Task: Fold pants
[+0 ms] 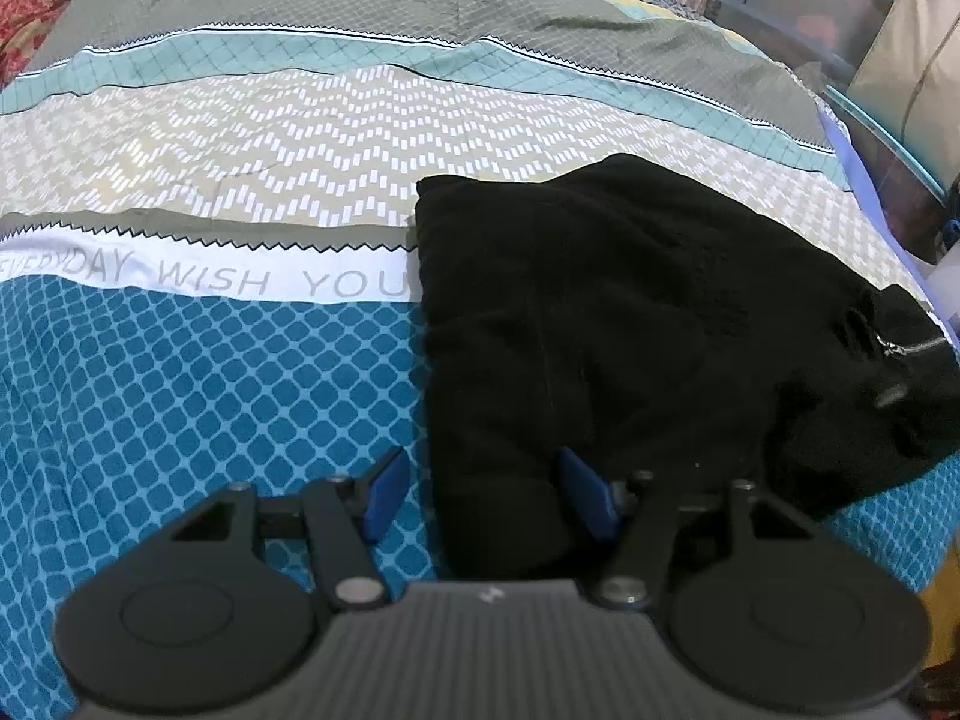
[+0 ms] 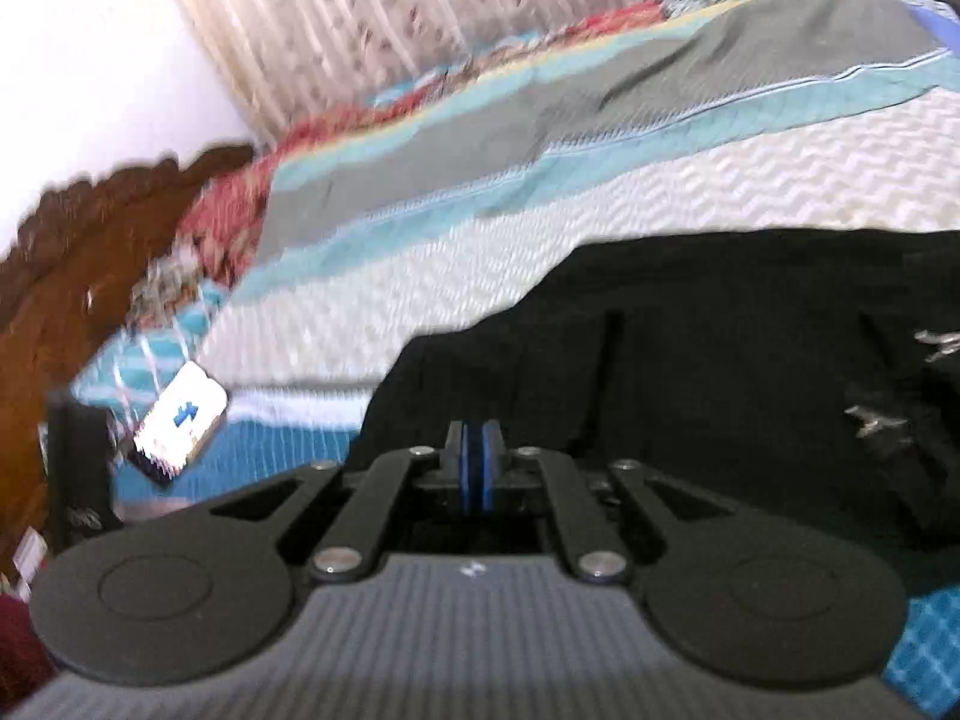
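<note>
Black pants (image 1: 600, 324) on patterned bedspread (image 1: 210, 372); blurred phone (image 2: 180, 420), perhaps, nearby.

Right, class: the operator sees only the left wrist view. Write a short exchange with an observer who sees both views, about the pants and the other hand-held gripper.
Operator: My left hand-held gripper is open over the pants. And the right one?
Observer: The right hand-held gripper is shut, pads together, at the pants' near edge; whether it pinches cloth I cannot tell.
Operator: Anything else on the bed?
Observer: A phone, screen lit, lies at the bed's edge, left of the pants.
</note>
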Demonstrator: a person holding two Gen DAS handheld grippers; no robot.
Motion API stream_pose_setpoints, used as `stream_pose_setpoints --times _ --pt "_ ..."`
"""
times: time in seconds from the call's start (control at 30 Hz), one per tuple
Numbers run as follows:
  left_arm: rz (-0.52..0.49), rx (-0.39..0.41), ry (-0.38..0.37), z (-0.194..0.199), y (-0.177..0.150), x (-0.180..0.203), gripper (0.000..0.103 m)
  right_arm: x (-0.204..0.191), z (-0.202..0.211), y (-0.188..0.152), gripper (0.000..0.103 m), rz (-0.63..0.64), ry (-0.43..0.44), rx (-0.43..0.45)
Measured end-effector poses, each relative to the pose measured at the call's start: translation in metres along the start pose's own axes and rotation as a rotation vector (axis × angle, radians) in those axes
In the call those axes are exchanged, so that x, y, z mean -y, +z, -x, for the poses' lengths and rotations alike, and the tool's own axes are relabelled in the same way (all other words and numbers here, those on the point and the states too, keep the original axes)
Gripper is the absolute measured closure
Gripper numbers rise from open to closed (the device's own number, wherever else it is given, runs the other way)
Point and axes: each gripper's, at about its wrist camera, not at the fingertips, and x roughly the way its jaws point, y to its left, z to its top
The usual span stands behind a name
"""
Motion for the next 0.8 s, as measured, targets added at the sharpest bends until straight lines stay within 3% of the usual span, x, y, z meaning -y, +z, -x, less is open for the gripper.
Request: stream_pose_setpoints --times 0.07,0.17,0.27,0.37,0.47,0.67,0.73,0.8 --pt "-0.007 -0.004 -0.004 -0.001 0.0 0.001 0.045 0.011 -0.027 -0.012 0.103 0.017 -0.08 -0.066" --pt "-0.02 0.0 -0.002 0.003 0.001 0.003 0.045 0.031 -0.025 -0.01 0.103 -0.116 -0.023 -0.057" --pt "-0.011 0.024 -0.034 0.016 0.006 -0.003 0.045 0.033 -0.013 -0.005 0.102 -0.096 -0.017 -0.054" --pt "-0.007 0.069 -0.024 0.032 0.01 -0.009 0.045 0.038 0.001 0.002 0.087 -0.133 0.016 0.016" --pt "0.007 0.106 -0.018 0.043 0.015 -0.013 0.045 0.047 0.001 0.011 0.05 -0.153 -0.036 0.085" --pt "-0.046 0.106 -0.043 0.036 0.026 0.011 0.046 0.069 -0.051 0.024 0.047 -0.289 0.008 -0.016" --pt "-0.086 0.074 -0.045 0.024 0.024 0.022 0.048 0.054 -0.055 0.027 0.074 -0.243 0.043 -0.046" --pt "-0.108 0.038 -0.028 0.011 0.02 0.03 0.048 0.035 -0.052 0.032 0.089 -0.149 0.037 -0.048"
